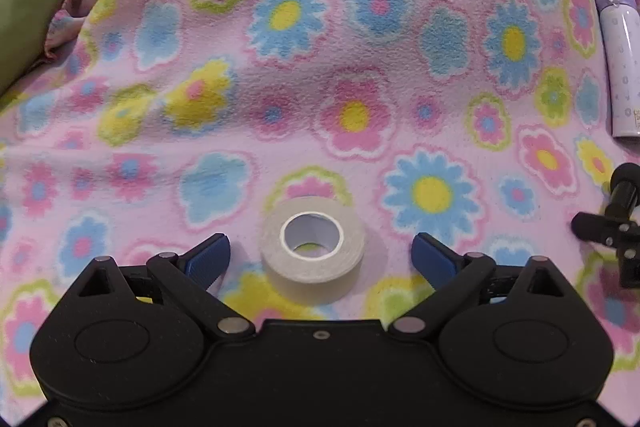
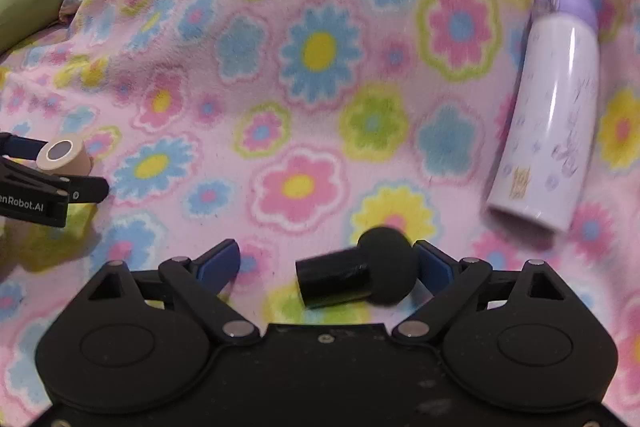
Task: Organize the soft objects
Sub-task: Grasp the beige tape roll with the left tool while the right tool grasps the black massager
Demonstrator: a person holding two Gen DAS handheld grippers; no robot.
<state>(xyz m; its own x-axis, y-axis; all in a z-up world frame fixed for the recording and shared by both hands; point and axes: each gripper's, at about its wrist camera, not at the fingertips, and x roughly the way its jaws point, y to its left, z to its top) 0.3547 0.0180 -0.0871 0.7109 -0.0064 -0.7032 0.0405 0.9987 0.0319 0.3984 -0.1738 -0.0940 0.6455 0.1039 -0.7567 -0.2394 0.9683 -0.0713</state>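
Left wrist view: my left tool (image 1: 322,255) has its blue-padded fingers (image 1: 210,257) spread wide apart, one on each side of a roll of beige tape (image 1: 313,249) without touching it. The roll lies flat, hole upward, on the pink flowered fleece blanket (image 1: 320,75) that covers the whole surface. Far to the left a green cushion (image 1: 24,19) shows past the blanket's edge, and at the far right lies a white bottle with a purple cap (image 1: 618,67). My right tool (image 1: 616,227) shows at the right edge.

In the right wrist view, my right tool (image 2: 328,261) is also wide apart. Between its fingers lies a black object (image 2: 352,277), a short cylinder ending in a rounded foam-like ball. The ball sits just against the right finger (image 2: 434,263); I cannot tell whether they touch. The left finger is well apart from it. The bottle (image 2: 548,123) lies on its side to the far right, cap pointing away. At the left edge my left tool (image 2: 60,163) brackets the tape roll (image 2: 64,157).
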